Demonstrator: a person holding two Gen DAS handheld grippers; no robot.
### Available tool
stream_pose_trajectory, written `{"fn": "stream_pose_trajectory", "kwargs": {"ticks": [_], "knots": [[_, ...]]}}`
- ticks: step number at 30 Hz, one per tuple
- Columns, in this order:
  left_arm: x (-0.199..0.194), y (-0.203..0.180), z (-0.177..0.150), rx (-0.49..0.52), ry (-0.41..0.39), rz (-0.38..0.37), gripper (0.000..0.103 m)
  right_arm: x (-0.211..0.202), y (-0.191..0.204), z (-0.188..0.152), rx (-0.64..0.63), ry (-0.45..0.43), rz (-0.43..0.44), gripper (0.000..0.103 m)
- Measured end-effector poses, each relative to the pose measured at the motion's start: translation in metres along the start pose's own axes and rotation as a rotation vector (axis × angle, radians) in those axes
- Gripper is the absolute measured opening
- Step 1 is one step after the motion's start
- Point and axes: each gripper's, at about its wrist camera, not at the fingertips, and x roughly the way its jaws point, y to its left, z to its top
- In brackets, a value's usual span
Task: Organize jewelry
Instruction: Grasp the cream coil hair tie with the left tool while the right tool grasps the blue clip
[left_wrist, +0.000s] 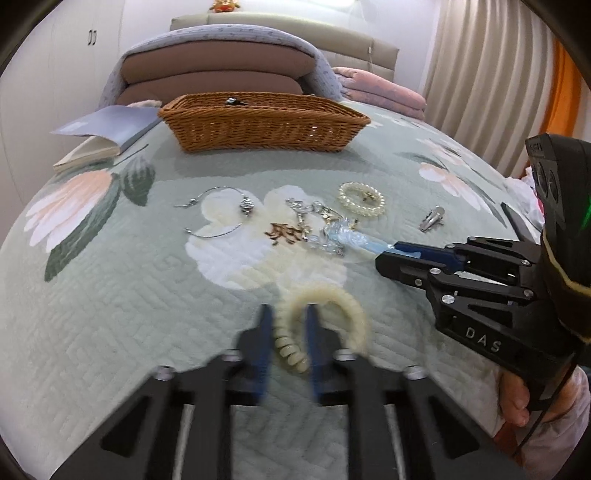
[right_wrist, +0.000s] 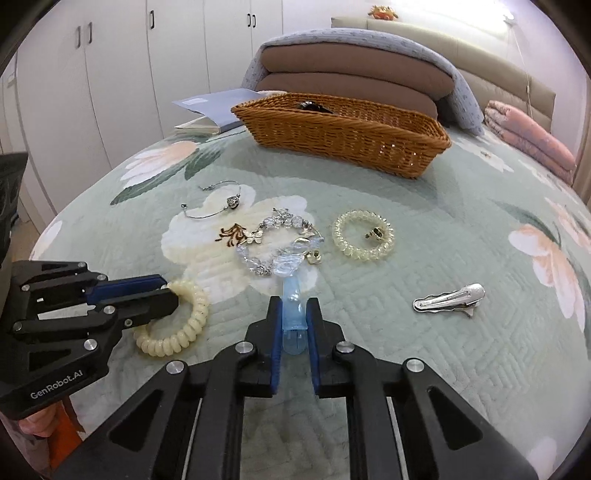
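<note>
Wicker basket (right_wrist: 347, 136) far across the quilt (right_wrist: 461, 354), near the pillows, with bare quilt between it and the jewelry. Left gripper (left_wrist: 286, 314) jaws narrowly parted, closed onto the cream coil bracelet (left_wrist: 325, 325). Right gripper (right_wrist: 293, 306) jaws pinching the blue hair clip (right_wrist: 293, 314), with bare quilt around the silver clip (right_wrist: 448, 299).

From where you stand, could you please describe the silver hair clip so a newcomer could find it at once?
Start at the wicker basket at the far side of the quilted bed, then come toward the near right. There, apart from the other pieces, lies the silver hair clip, right of the right gripper. It is the only flat, all-metal piece with a wavy edge; its neighbours are coils and beads.
</note>
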Motion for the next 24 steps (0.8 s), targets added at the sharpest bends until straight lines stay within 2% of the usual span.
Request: {"fn": "stream_pose_trajectory", "kwargs": {"ticks": [2,12,17,21,24], "knots": [[-0.002,-0.002,0.0,0.007,-0.01,0.011,0.011,-0.004,-0.001,0.0,0.006,-0.014,0.008,0.014],[-0.018,0.0,0.004,-0.025,-0.08,-0.051,0.011,-0.022,-0.011,-0.001,0.05,-0.089,0.031,0.014],[-0.022,0.001,0.008,-0.034,-0.096,-0.05,0.011,-0.03,-0.019,0.006,0.095,-0.117,0.048,0.014],[-0.033,0.003,0.023,-0.031,-0.132,-0.044,0.011,-0.038,-0.027,0.03,0.107,-0.145,0.021,0.014],[-0.043,0.01,0.047,-0.046,-0.162,-0.044,0.011,-0.039,-0.037,0.058,0.114,-0.159,0.01,0.014]]}}
